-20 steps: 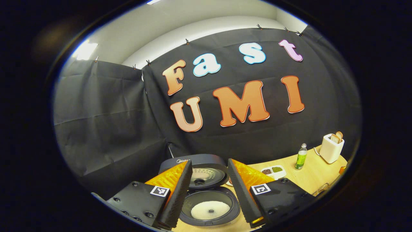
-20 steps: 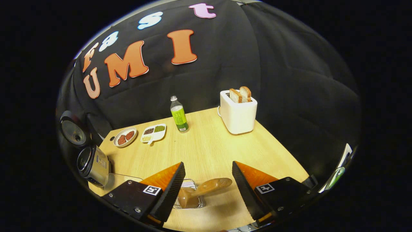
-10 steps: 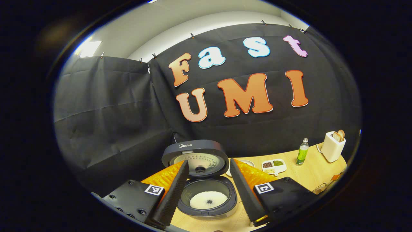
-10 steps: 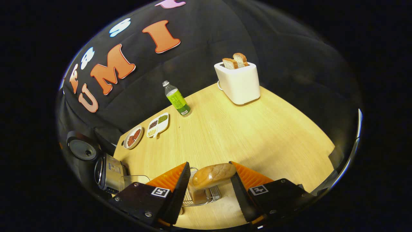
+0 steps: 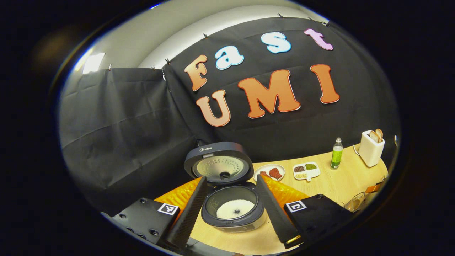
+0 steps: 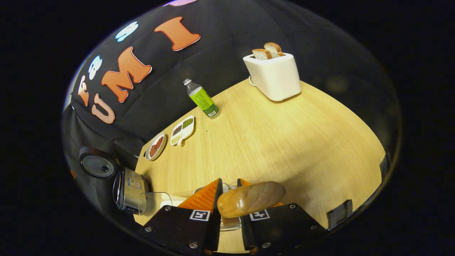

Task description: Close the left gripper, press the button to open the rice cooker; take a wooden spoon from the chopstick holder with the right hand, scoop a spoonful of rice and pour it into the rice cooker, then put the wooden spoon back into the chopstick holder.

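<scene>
In the left gripper view the rice cooker [image 5: 233,209] stands open, lid [image 5: 218,163] upright, with white rice in its pot. My left gripper [image 5: 229,215] hovers in front of it, open, one finger on each side and nothing between them. In the right gripper view my right gripper [image 6: 229,206] is shut on the wooden spoon [image 6: 250,198], whose rounded end sticks out above the fingers. Just under it the wire chopstick holder [image 6: 230,223] is partly hidden. The open rice cooker [image 6: 129,185] lies at the far left, on the table's edge.
On the wooden table [image 6: 284,142] stand a white toaster [image 6: 275,74] with bread, a green bottle [image 6: 202,99], a divided dish [image 6: 182,129] and a plate of red food [image 6: 155,146]. A clear glass container [image 6: 153,202] sits between cooker and holder.
The right gripper came down over the spoon and shut on it. The left gripper drew back from the cooker, so the whole cooker and lid now show between its fingers.
</scene>
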`<state>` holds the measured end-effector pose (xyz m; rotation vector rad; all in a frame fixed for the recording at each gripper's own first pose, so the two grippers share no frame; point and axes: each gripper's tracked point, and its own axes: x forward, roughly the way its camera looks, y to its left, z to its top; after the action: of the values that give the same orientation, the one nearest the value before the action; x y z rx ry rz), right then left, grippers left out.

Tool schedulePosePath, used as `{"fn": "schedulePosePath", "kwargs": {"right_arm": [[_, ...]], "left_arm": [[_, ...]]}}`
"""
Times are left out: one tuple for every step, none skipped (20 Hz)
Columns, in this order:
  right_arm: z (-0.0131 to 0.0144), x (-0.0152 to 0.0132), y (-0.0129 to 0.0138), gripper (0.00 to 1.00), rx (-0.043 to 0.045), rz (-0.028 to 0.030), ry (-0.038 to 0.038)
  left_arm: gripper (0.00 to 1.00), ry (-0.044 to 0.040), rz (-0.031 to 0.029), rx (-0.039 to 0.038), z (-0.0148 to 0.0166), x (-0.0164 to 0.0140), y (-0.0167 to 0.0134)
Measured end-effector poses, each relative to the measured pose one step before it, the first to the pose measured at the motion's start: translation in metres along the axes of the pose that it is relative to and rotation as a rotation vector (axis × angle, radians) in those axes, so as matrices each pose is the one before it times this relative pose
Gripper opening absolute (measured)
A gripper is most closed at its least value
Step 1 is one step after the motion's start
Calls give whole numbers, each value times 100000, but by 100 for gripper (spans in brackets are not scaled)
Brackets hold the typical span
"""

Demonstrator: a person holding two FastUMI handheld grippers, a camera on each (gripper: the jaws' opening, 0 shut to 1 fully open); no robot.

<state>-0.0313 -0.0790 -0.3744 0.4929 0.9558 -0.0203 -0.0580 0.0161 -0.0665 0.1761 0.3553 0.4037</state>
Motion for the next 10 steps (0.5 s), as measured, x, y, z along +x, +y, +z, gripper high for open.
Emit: {"fn": "schedulePosePath", "kwargs": {"right_arm": [[3,10,128,20,696,-295,108],[23,-21,46,19,469,-977,-357],[64,-84,187,18,-236,-1000,-173],[48,-151,136,17,-1007,-1599,-824],[303,-75,188,15,-762,-1873,-1420],[386,-367,252,14,-644,-1593,-1807],[505,-433,320,14,48,-1126,-2367],[554,-513,334,14,714,-954,-2466],[517,-578,467,14,892,-984,-2238],[513,-658,214,14,838,-1010,-2514]], "left_arm": [[100,-458,-966,-325,27,80,-146],[84,-682,-1021,-623,-67,133,-84],[84,-595,-1283,-780,126,338,-94],[85,-884,-1537,-670,-46,177,60],[100,-959,-1914,-260,114,477,54],[100,-898,-1599,270,-5,378,246],[100,-1378,-1696,376,176,535,379],[100,-1370,-1598,702,100,429,557],[100,-1155,-1368,488,20,320,592],[95,-942,-1333,125,25,531,524]]}}
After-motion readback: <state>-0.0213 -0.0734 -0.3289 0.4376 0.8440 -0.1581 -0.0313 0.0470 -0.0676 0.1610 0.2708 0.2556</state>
